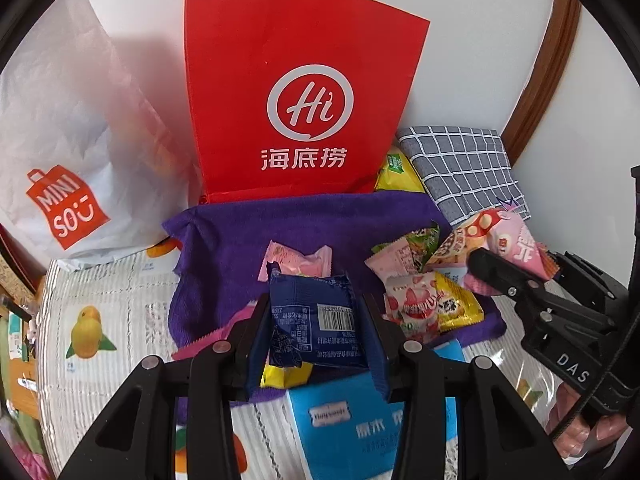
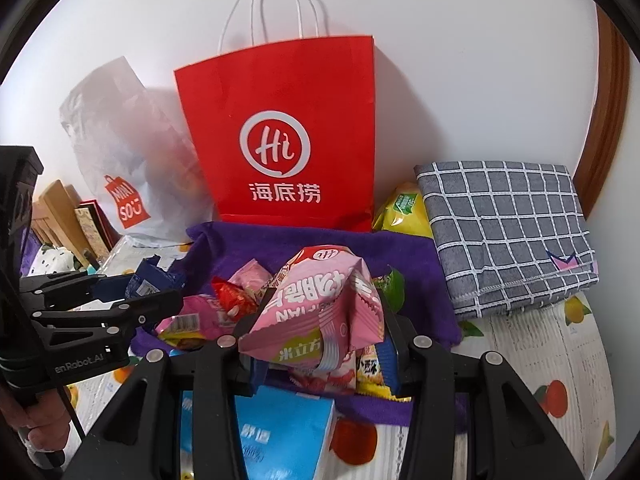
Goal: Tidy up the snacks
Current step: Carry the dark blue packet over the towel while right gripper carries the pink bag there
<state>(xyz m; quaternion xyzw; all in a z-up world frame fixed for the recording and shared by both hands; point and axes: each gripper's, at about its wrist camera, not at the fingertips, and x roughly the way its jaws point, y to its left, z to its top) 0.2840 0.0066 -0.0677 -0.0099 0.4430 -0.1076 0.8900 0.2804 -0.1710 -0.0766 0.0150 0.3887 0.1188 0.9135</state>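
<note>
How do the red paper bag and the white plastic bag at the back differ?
The red paper bag is stiff and stands upright with white cord handles; the white plastic bag is soft, crumpled and slumped, and no handles show on it. The red paper bag is opaque with a white round "Hi" logo; the white plastic bag is translucent with a red Miniso logo. Both stand against the wall behind the purple cloth.

Glossy foil snack packets [image 1: 430,304]; matt paper bag [image 2: 280,128]; purple cloth [image 1: 320,220], probably fleecy.

Even daylight, fisheye views.
I am seeing soft shadows falling leftward behind the red paper bag [image 2: 280,136]; edges are bending and vignetting dark, and the white plastic bag [image 1: 68,128] is looking hazy.
</note>
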